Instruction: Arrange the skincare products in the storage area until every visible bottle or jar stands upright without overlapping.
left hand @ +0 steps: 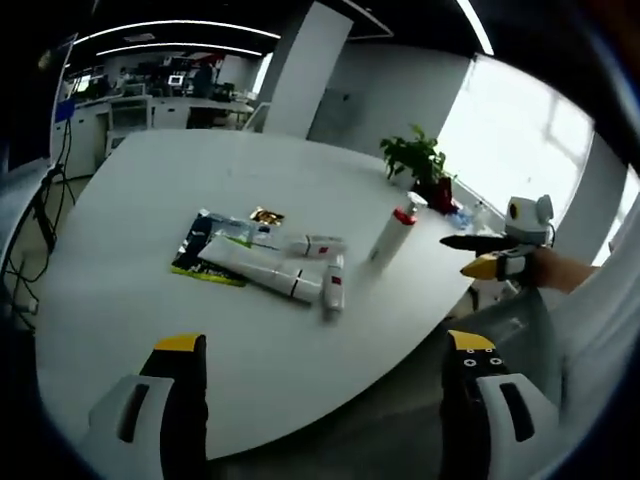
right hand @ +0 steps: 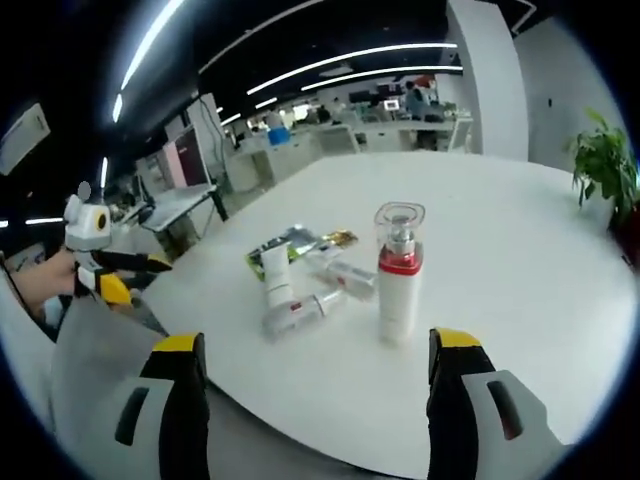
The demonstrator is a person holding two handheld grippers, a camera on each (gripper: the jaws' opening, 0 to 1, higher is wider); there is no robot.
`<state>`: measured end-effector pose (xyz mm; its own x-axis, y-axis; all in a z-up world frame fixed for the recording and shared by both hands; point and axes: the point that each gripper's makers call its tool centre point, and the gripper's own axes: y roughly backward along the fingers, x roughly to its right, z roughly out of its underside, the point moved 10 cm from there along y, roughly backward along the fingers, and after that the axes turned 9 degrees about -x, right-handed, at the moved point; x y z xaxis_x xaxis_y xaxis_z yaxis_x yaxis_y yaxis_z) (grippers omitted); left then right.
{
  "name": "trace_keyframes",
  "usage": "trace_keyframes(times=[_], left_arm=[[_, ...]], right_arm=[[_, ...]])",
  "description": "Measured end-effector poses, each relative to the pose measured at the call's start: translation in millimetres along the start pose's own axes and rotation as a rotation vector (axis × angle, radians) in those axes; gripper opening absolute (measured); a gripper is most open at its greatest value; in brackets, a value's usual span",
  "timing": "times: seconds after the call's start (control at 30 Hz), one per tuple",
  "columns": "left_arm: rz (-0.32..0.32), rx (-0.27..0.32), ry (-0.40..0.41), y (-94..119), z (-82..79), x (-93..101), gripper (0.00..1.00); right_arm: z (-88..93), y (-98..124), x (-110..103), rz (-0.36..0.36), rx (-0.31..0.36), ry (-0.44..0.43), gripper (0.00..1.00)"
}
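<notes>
Skincare products sit grouped near the middle of the white table (left hand: 130, 250); we count one item upright and the rest lying down. Upright: a white pump bottle (right hand: 399, 272) with a red collar and a clear cap, standing apart from the others, toward the table edge nearest the right gripper; in the left gripper view the same bottle (left hand: 392, 233) appears beyond the lying items. Lying flat: a long white tube (left hand: 262, 271) resting partly on a dark flat sachet (left hand: 203, 255), a shorter white tube with a red band (left hand: 315, 245) just behind it, and a small white bottle with red label (left hand: 333, 284) touching or nearly touching the long tube's cap end; we cannot tell which. A small gold packet (left hand: 266, 215) lies at the far side of the group. In the right gripper view the long tube (right hand: 277, 275) points toward the camera, with the small bottle (right hand: 297, 313) beside it. A potted plant (left hand: 420, 160) stands at the far edge of the table. Left gripper (left hand: 325, 350): jaws spread wide, nothing between them, held off the table's near edge. Right gripper (right hand: 318, 350): jaws likewise spread wide, empty, short of the pump bottle. Each gripper also appears in the other's view, held in a hand beside the table.
</notes>
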<state>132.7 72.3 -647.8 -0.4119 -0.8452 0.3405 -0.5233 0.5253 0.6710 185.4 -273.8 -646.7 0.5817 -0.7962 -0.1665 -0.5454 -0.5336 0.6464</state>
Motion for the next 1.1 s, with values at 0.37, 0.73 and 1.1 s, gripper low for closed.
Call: trace_keyframes(times=[0.37,0.73,1.1], left_arm=[[-0.023,0.010,0.012,-0.1,-0.9,-2.9,0.89],[-0.026,0.012,0.023,-0.3,-0.7,-4.8,0.89],[-0.031,-0.013,0.007,-2.5,0.7,-4.7,0.89]], right_arm=[[0.9,1.2,0.8,0.015,0.007,-0.016,0.90],[2.7,-2.8,-2.9,0.005,-0.016,0.019,0.90],[2.8,-2.1,-2.5,0.011,-0.013,0.017,0.90]])
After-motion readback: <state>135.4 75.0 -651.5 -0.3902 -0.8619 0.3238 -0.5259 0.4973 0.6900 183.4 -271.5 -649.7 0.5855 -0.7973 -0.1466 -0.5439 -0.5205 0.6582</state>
